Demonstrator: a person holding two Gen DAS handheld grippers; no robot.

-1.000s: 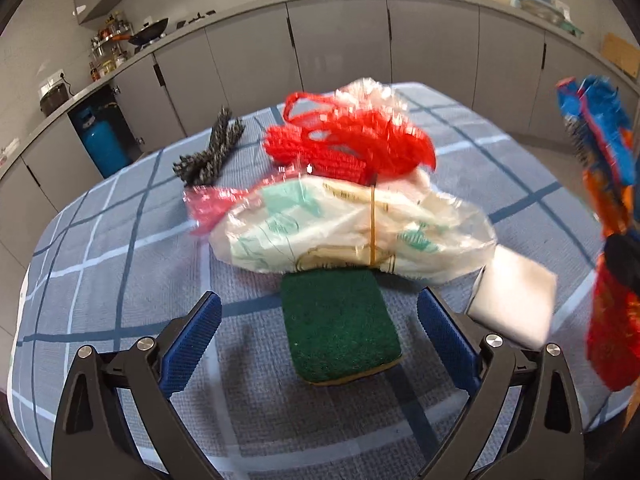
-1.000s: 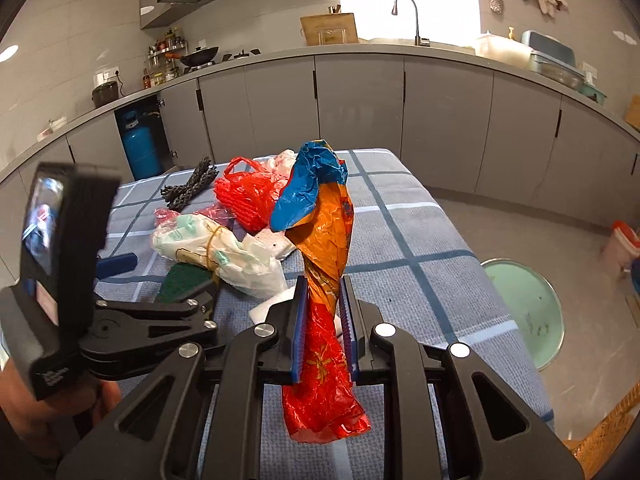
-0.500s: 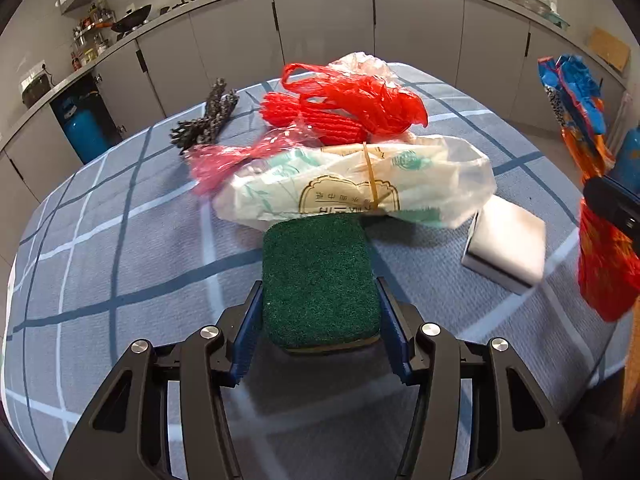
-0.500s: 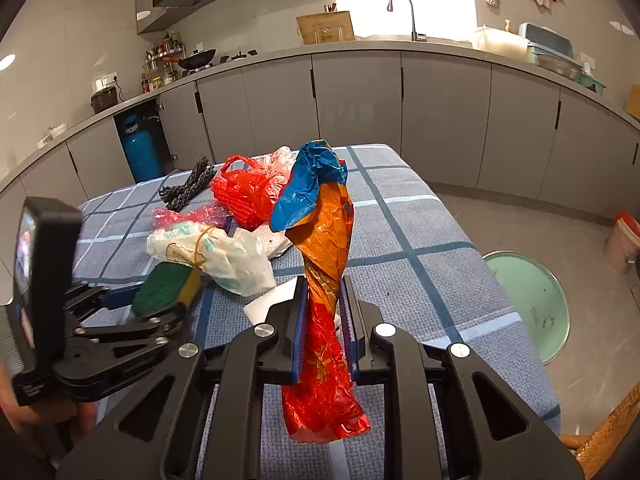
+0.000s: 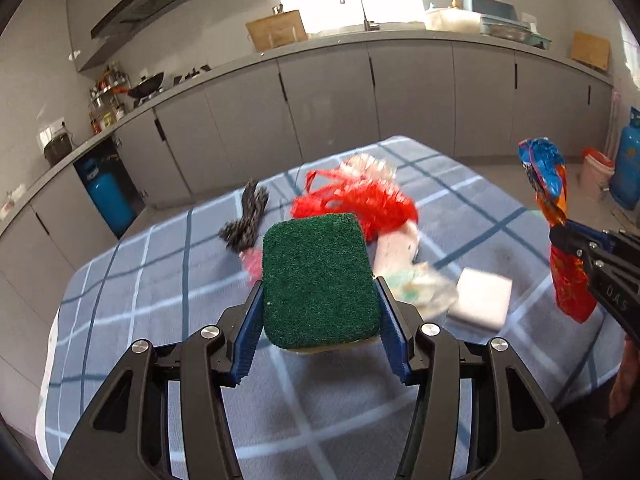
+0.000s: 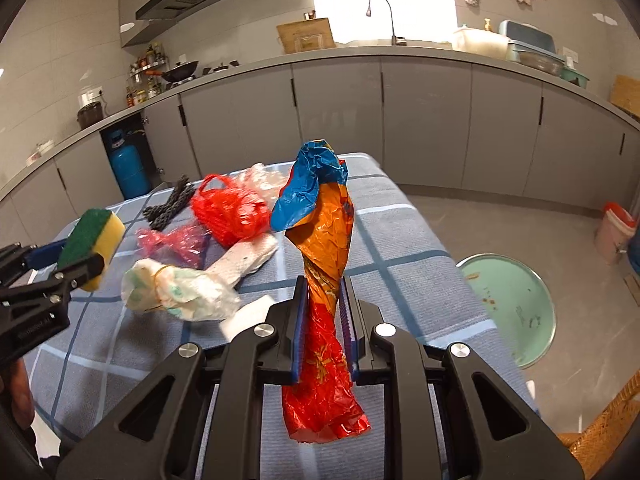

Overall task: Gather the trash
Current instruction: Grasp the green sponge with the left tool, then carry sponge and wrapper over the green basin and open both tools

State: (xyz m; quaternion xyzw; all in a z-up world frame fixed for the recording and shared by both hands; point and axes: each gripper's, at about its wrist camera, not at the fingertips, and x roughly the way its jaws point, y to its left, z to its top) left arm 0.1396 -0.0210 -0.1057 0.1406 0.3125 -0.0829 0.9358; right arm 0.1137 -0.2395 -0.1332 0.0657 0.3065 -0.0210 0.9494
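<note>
Checked table (image 5: 132, 280), sponge (image 5: 320, 280) clamped between left fingers (image 5: 250, 340)

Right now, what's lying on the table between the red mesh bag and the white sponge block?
In the right wrist view, a white paper towel wad and a rubber-banded printed plastic bag lie between the red mesh bag and the white sponge block.

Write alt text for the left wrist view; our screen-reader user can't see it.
The left gripper clamps a green scouring sponge, lifted above a blue checked tablecloth. Behind lie a red net bag and a white block.
</note>
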